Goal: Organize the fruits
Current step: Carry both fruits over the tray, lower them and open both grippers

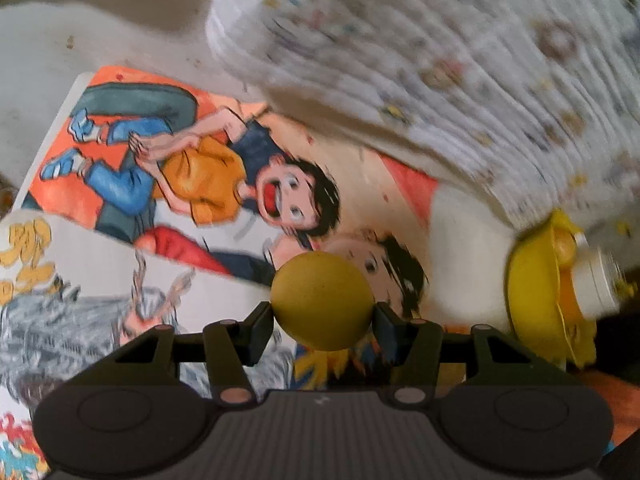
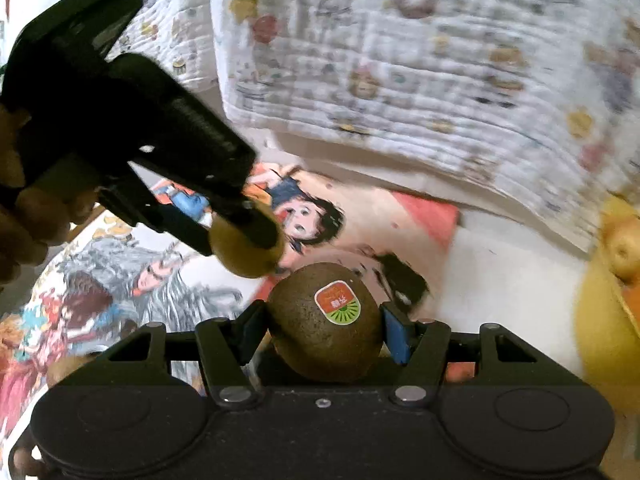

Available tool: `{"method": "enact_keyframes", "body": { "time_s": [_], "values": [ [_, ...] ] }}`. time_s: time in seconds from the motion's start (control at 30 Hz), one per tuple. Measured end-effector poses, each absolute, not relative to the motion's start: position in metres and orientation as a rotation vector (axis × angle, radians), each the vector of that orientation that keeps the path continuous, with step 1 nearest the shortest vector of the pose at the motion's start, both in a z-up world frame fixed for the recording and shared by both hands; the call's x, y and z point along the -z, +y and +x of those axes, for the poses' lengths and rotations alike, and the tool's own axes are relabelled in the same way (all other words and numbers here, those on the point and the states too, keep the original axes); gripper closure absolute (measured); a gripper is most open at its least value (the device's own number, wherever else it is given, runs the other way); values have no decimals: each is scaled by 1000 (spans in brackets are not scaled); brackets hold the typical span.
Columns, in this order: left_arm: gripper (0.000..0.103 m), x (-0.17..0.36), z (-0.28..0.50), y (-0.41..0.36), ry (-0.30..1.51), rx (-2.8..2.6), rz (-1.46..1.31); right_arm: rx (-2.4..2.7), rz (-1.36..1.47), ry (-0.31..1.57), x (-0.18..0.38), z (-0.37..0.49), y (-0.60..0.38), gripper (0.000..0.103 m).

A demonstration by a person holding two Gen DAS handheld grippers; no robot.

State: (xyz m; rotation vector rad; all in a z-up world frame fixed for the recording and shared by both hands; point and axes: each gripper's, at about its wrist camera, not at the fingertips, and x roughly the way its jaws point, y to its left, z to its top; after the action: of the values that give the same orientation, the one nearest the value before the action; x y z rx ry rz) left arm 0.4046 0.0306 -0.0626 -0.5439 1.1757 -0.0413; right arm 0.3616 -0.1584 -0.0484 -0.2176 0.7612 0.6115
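Observation:
A smooth yellow-green round fruit (image 1: 323, 299) sits pinched between the two pads of my left gripper (image 1: 323, 312), lifted above a comic page. In the right wrist view that same left gripper (image 2: 250, 240) comes in from the upper left, a hand (image 2: 28, 216) behind it, its yellow-green fruit (image 2: 240, 254) at the tip. My right gripper (image 2: 325, 330) is shut on a brown kiwi (image 2: 325, 322) with a red and green sticker. A yellow basket (image 1: 538, 284) stands at the right edge; in the right wrist view the basket (image 2: 600, 328) holds a yellowish fruit (image 2: 624, 250) and an orange one (image 2: 634, 300).
Colourful comic pages (image 1: 168, 168) cover the white surface under both grippers. A quilted white cloth with small prints (image 1: 460, 72) hangs across the top and right, close behind the basket. A white bottle cap (image 1: 596, 284) shows by the basket.

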Motion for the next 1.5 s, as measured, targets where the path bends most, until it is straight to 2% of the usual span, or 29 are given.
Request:
{"method": "enact_keyframes", "body": {
  "time_s": [0.67, 1.03, 1.5],
  "values": [
    [45, 40, 266, 4, 1193, 87, -533, -463, -125, 874, 42, 239, -221, 40],
    [45, 43, 214, 2, 1221, 69, -535, -423, -107, 910, 50, 218, -230, 40],
    [45, 42, 191, -10, 1217, 29, -488, -470, -145, 910, 42, 223, -236, 40]
  ]
}}
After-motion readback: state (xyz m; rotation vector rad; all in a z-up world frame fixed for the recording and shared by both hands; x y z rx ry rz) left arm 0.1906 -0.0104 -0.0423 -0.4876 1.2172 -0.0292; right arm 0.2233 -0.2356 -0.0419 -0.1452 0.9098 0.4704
